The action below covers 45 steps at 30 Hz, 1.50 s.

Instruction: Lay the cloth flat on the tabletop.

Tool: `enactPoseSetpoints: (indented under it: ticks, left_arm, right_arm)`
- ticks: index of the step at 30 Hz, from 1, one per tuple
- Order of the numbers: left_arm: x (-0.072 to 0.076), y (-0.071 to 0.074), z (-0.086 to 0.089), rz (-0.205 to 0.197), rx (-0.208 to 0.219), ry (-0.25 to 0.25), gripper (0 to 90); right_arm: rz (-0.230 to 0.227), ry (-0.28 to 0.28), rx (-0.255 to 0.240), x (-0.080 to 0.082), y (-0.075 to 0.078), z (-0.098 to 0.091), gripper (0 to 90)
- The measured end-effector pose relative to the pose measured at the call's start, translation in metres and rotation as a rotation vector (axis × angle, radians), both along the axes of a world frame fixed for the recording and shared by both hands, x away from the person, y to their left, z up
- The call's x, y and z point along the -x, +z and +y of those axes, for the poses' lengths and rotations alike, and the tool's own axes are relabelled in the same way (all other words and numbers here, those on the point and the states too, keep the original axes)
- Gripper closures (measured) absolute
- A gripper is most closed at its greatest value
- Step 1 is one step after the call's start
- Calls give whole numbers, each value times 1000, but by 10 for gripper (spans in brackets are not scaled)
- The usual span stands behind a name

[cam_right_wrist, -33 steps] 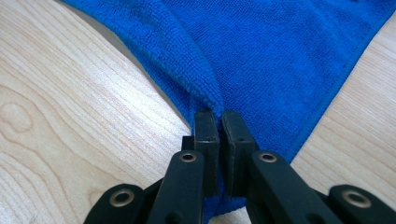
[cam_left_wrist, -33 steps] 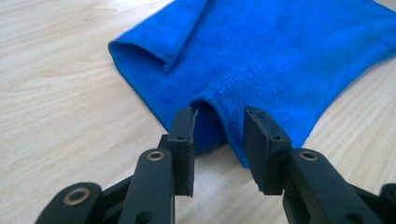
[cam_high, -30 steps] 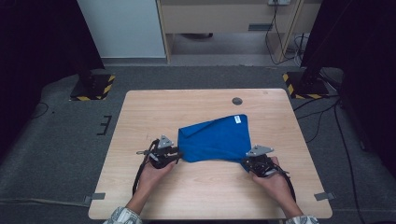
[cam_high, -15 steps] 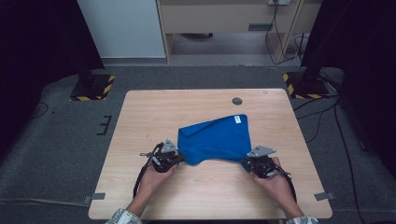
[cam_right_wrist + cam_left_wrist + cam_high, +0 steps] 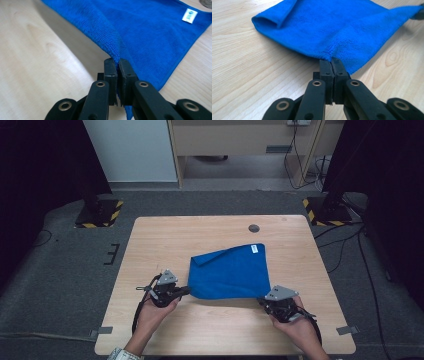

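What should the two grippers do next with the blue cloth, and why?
Probably lift both near corners together and carry them toward the far edge to fold the blue cloth. The left gripper and the right gripper are each clamped shut on a near corner, the near edge is stretched between them, and the far part lies on the table.

A pale wooden table (image 5: 150, 240) stands on grey carpet (image 5: 65, 270). Behind it sit a white cabinet (image 5: 130, 150), a wooden shelf unit (image 5: 240, 140) and black stands with yellow-striped feet (image 5: 100, 212).
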<state>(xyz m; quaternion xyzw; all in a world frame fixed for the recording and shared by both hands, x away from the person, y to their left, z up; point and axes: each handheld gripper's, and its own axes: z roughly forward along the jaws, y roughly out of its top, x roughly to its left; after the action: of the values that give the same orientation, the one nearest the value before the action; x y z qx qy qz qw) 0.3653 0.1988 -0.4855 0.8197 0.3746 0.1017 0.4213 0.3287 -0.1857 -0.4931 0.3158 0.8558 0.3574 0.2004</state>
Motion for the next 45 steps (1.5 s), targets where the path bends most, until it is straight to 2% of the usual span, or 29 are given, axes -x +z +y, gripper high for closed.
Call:
enactPoseSetpoints:
  ticks: [4,7,10,13,15,16,17,19,21,29,31,34,37,39,45]
  left_arm:
    - [7,2,6,8,10,6,889]
    - [12,2,7,21,-2,0,889]
    - [18,0,6,43,-18,-15,889]
    - [22,1,4,56,-11,-29,886]
    - [24,3,3,49,-10,-34,864]
    - [24,2,2,36,-23,-16,820]
    - [22,0,1,32,-29,1,733]
    - [19,-4,1,41,-15,20,643]
    - [17,-6,1,44,-27,23,585]
    - [15,-7,-2,-18,-56,41,439]
    - [12,-8,-4,-43,-72,51,429]
    - [3,-9,-6,-60,-70,64,411]
    - [-9,-12,-11,-48,-69,57,443]
    - [-19,-15,-15,-47,-88,51,455]
    - [-46,-22,-25,-42,-122,48,503]
  right_arm:
    - [-20,32,24,15,4,7,863]
    - [-16,51,48,24,2,9,858]
    - [-1,61,80,28,-2,10,854]
    - [8,52,74,26,-2,8,829]
    - [15,43,60,25,-3,6,726]
    - [20,40,61,24,-3,6,644]
    - [24,29,55,23,-4,5,577]
    - [22,23,41,21,-4,6,455]
    - [16,23,29,20,-4,9,400]
    - [19,4,29,12,-9,16,311]
    - [25,-14,27,9,-10,15,312]
    - [41,-41,1,0,-11,11,345]
    - [58,-40,-26,-7,-14,8,516]
    - [66,-38,-33,-10,-14,7,614]
    - [55,-32,-45,-9,-12,6,649]
